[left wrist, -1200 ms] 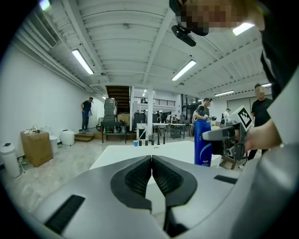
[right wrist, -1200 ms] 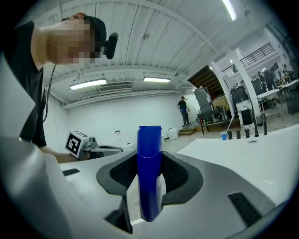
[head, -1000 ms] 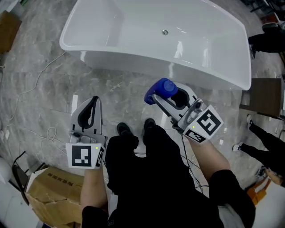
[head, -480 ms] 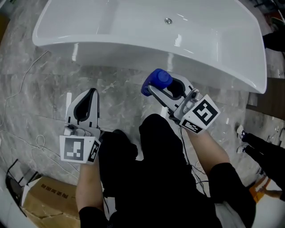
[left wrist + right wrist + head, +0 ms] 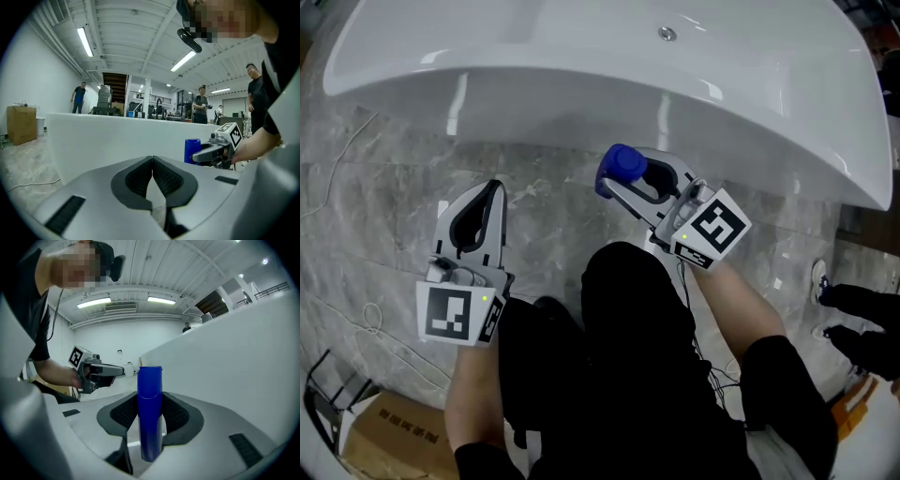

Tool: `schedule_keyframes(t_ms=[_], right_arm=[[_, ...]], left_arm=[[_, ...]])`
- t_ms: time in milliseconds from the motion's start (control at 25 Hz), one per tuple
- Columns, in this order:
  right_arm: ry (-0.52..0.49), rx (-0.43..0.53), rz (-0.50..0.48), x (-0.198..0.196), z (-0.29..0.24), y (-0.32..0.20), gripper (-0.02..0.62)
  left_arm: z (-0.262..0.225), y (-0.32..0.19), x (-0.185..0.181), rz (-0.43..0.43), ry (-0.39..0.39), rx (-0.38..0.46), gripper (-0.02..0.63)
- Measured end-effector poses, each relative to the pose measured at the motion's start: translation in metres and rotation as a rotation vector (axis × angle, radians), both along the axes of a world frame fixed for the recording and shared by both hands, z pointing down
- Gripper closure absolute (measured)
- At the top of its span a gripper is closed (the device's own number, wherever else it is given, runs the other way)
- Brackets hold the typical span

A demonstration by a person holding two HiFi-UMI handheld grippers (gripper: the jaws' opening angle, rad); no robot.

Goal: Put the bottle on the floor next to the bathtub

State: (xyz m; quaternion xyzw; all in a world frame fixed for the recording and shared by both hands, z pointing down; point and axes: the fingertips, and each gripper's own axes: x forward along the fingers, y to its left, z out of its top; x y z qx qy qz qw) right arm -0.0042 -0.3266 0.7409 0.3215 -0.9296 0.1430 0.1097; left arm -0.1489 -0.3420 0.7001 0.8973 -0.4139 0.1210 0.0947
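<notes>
In the head view, the bathtub [image 5: 581,70] curved across the top of the frame, its outer wall overhanging the grey marbled floor [image 5: 544,202]. The right gripper [image 5: 623,181] reached toward that wall with the blue bottle [image 5: 620,167] clamped between its jaws, close to the tub's side. Whether the bottle's base met the floor could not be told. The left gripper [image 5: 491,193] hovered well apart to the left, over a bare stretch of floor beside the tub. A thin cable [image 5: 342,164] trailed along the floor at the far left, a cardboard box [image 5: 384,439] sat at the lower left, and a bystander's shoe [image 5: 819,277] showed at the right edge.

In the left gripper view, its jaws met at the tips with nothing between them. The tub's white wall filled the middle ground ahead, and open floor ran off to the left. Behind lay a large hall with strip lights and several people standing.

In the right gripper view, the pads pressed on both sides of the bottle, which stood upright between them. The tub wall rose close on the right; the space to the left was open.
</notes>
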Motion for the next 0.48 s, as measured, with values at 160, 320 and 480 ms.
schedule_keyframes(t_ms=[160, 320, 480], right_arm=[[0.000, -0.015, -0.009, 0.002, 0.051, -0.002, 0.428], [0.015, -0.007, -0.036, 0.003, 0.095, 0.002, 0.428], [0.022, -0.020, -0.024, 0.012, 0.139, 0.000, 0.428]], left_arm=[[0.030, -0.005, 0.004, 0.014, 0.010, 0.009, 0.589], [0.063, -0.011, 0.002, -0.023, 0.054, -0.020, 0.589], [0.095, -0.012, 0.016, -0.028, 0.071, -0.028, 0.589]])
